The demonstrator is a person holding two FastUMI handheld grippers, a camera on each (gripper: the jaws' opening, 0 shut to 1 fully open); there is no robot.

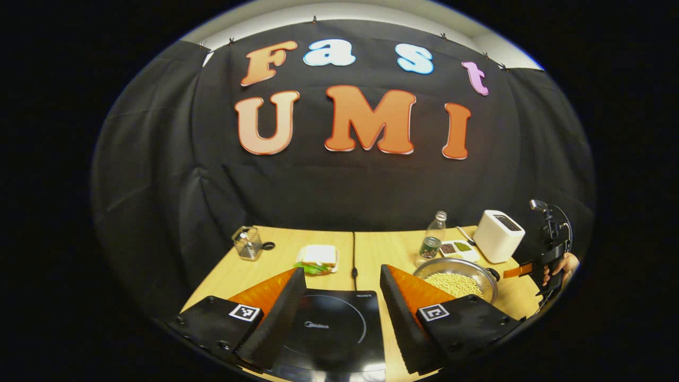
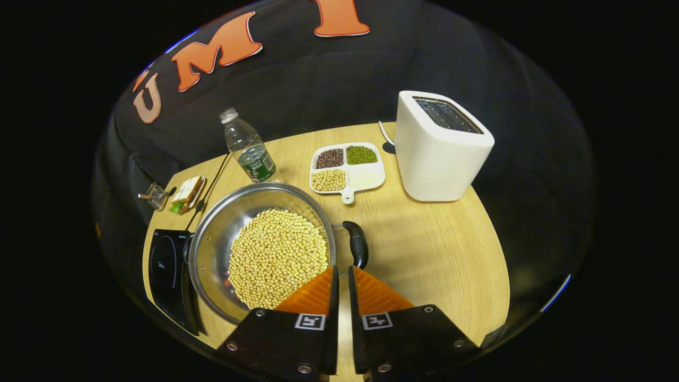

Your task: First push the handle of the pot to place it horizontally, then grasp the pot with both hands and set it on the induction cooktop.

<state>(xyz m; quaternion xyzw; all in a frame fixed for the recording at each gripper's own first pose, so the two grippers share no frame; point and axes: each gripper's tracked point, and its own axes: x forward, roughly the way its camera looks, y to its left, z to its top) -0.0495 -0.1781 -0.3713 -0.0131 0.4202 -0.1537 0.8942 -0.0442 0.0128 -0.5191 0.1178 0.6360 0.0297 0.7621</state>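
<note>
— Hovering at the left, what do you make out?

— The left gripper (image 1: 342, 297) hangs over the cooktop (image 1: 331, 331), its fingers spread wide with nothing between them. The cooktop lies at the near left of the table (image 1: 382, 249). Far behind it sit a wire basket (image 1: 247, 243) and a sandwich (image 1: 319, 256) on greens, and a black cord (image 1: 354, 254) runs back from the cooktop to the wall.

— And the pot?

— The pot (image 2: 223, 233) stands just right of the cooktop, their edges touching or nearly so; in the right gripper view its left rim overlaps the cooktop (image 2: 167, 276). It is steel, with a bed of soybeans (image 2: 278, 257) inside. Its black handle (image 2: 358, 244) sticks out on the right side.

— Where is the right gripper?

— The right gripper (image 2: 343, 276) is at the pot's near right rim, fingers almost together with only a thin gap, tips just beside the handle's near end. Whether they touch it, I cannot tell.

— Farther right?

— Behind the pot a bottle (image 2: 249, 148), then a divided dish (image 2: 347, 167) of three kinds of beans, then a white toaster (image 2: 440, 148) at the far right.
</note>
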